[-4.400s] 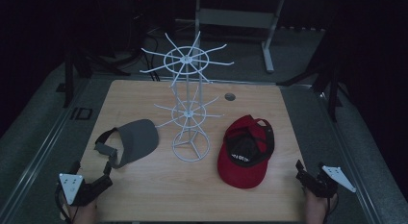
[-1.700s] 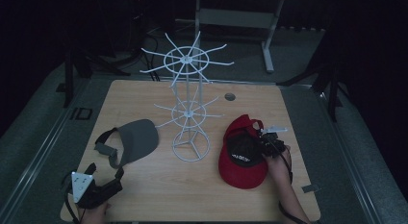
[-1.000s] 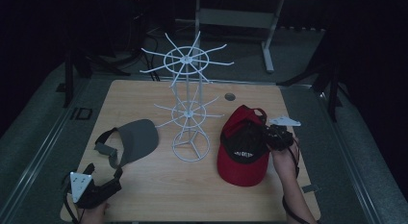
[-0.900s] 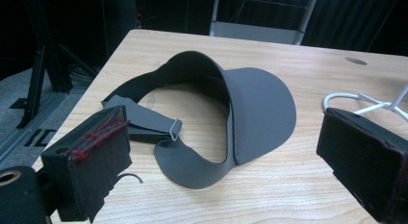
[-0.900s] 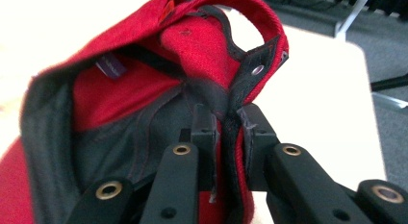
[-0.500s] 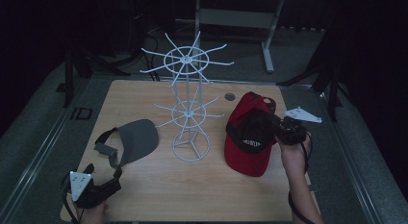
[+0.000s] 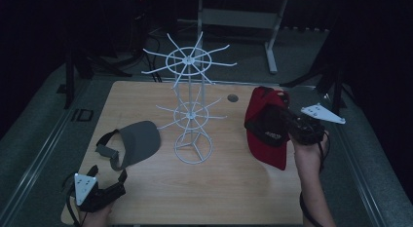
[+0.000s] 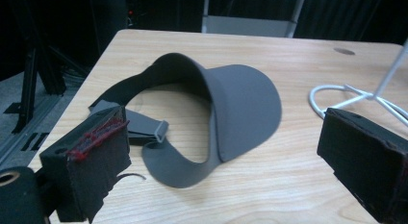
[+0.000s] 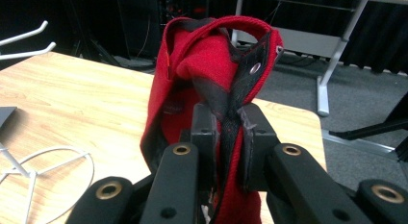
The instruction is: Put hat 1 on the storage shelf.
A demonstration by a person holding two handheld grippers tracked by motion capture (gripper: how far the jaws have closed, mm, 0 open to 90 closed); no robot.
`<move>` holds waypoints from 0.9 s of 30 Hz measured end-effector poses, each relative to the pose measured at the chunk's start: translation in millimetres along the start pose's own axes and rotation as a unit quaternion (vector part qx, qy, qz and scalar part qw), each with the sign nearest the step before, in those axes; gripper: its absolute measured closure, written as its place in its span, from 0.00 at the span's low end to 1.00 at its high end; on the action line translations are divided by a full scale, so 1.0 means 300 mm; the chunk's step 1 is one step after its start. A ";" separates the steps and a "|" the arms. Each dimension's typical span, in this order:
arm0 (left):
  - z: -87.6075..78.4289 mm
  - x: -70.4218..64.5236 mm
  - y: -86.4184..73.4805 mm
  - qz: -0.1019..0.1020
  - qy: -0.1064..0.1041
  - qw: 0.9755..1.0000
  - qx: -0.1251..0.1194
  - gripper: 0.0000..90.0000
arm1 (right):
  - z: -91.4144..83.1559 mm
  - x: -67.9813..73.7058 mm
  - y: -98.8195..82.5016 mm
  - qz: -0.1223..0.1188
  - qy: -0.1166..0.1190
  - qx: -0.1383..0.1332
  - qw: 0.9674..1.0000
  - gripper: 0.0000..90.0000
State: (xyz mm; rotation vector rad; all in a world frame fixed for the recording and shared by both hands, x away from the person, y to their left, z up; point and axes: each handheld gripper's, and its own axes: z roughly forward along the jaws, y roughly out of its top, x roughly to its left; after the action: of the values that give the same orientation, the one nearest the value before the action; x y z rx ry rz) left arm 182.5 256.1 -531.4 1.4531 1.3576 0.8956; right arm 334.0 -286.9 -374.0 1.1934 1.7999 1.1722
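A red cap [image 7: 266,124] with a black lining hangs above the table's right side, lifted clear of the wood, its bill pointing down. My right gripper [image 7: 287,124] is shut on the cap [image 9: 211,75]; the right gripper [image 9: 228,132] pinches the folded crown and black band between its pads. A grey visor [image 7: 130,143] lies flat on the left of the table. My left gripper [image 7: 109,180] rests near the front left corner, just short of the visor [image 8: 231,113], and the left gripper [image 8: 223,152] is open with nothing between its jaws.
A white wire display rack [image 7: 190,105] with two tiers of radial hooks stands at the table's centre, its ring base [image 8: 356,96] close to the visor. A round cable hole [image 7: 233,98] sits near the back edge. Metal frames and stands lie beyond the table.
My right gripper has risen with the red cap, lifting it off the table and carrying it slightly right and back. The left gripper has stayed where it was.
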 end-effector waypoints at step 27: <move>-0.097 -0.321 0.391 0.073 -0.185 0.978 -0.065 0.08 | -0.114 -0.016 0.067 -0.002 0.010 -0.023 1.000 0.87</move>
State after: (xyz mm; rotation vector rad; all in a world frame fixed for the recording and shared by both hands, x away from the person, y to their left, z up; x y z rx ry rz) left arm 180.3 169.3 -403.5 1.5420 0.9122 0.7446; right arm 312.5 -298.6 -342.6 1.1546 1.7798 1.2214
